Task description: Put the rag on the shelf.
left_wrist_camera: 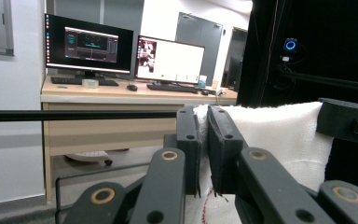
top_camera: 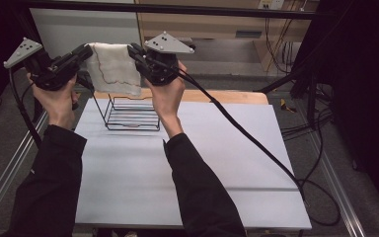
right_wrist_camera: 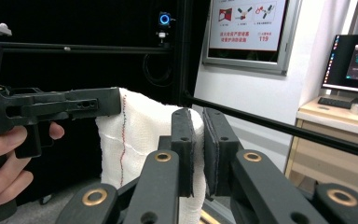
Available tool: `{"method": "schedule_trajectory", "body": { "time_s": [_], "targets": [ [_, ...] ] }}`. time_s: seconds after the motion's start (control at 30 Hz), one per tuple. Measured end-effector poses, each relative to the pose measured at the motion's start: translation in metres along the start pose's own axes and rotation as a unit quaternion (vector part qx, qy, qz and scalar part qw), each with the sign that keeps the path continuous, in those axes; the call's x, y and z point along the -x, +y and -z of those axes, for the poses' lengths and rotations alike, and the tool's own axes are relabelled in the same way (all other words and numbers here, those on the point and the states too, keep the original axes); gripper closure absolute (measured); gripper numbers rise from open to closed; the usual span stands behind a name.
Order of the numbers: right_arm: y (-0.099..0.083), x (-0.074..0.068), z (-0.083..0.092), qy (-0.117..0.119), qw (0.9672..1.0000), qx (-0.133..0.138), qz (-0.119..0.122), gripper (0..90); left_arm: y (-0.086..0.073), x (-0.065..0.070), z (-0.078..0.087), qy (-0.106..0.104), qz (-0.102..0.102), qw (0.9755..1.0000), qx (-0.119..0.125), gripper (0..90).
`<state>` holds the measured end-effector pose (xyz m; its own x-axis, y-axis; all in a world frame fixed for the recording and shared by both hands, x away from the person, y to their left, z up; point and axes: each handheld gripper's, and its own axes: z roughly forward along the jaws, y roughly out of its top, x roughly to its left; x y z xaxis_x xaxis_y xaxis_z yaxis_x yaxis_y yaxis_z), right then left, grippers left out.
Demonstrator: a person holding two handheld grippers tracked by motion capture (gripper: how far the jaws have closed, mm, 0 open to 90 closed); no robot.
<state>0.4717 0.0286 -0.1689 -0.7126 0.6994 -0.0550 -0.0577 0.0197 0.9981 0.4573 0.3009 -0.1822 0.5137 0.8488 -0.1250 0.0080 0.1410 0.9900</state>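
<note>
I had my left gripper (top_camera: 86,52) pinched on one top corner of the white cloth (top_camera: 113,69) and my right gripper (top_camera: 134,52) pinched on the other, each pair of jaws closed down to the thickness of the fabric, as both gripper views showed along the black jaws. I held the two tools raised and level with each other, well above the table (top_camera: 187,163), so that the cloth's upper edge ran taut between them and the rest hung free as a flat sheet. Held that way, the cloth's top edge lay across the table from my left to my right, while its long side seemed to drop straight down, the lower hem with its red stitched line pointing toward the black wire rack (top_camera: 131,113) that stood on the far part of the tabletop. The cloth hung just above and slightly behind the rack; I could not tell whether the hem touched the wire. I judged the spread, level grip was meant to keep the sheet open and uncreased for draping over the rack or for folding.
</note>
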Motion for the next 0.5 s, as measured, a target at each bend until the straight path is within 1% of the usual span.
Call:
{"method": "schedule_trajectory", "body": {
  "time_s": [0.07, 0.23, 0.3, 0.47, 0.5],
  "targets": [
    [0.003, 0.002, -0.002, -0.001, 1.0, 0.001, 0.0, 83.5, 0.004, -0.001, -0.002, 0.0, 0.0, 1.0, 0.001, 83.4],
    [0.008, 0.008, -0.009, -0.002, 0.9999, 0.004, -0.01, 83.5, 0.012, -0.002, -0.007, 0.003, -0.007, 1.0, 0.002, 83.4],
    [0.01, 0.01, -0.011, -0.004, 1.0, 0.004, -0.007, 83.6, 0.015, -0.003, -0.009, 0.006, -0.01, 0.9999, 0.001, 83.4],
    [0.017, 0.014, -0.019, -0.005, 1.0, 0.005, -0.004, 83.5, 0.02, -0.008, -0.014, 0.009, -0.009, 0.9999, 0.003, 83.4],
    [0.018, 0.014, -0.021, -0.006, 1.0, 0.004, -0.003, 83.5, 0.021, -0.01, -0.015, 0.01, -0.012, 0.9999, 0.002, 83.4]
  ]
}}
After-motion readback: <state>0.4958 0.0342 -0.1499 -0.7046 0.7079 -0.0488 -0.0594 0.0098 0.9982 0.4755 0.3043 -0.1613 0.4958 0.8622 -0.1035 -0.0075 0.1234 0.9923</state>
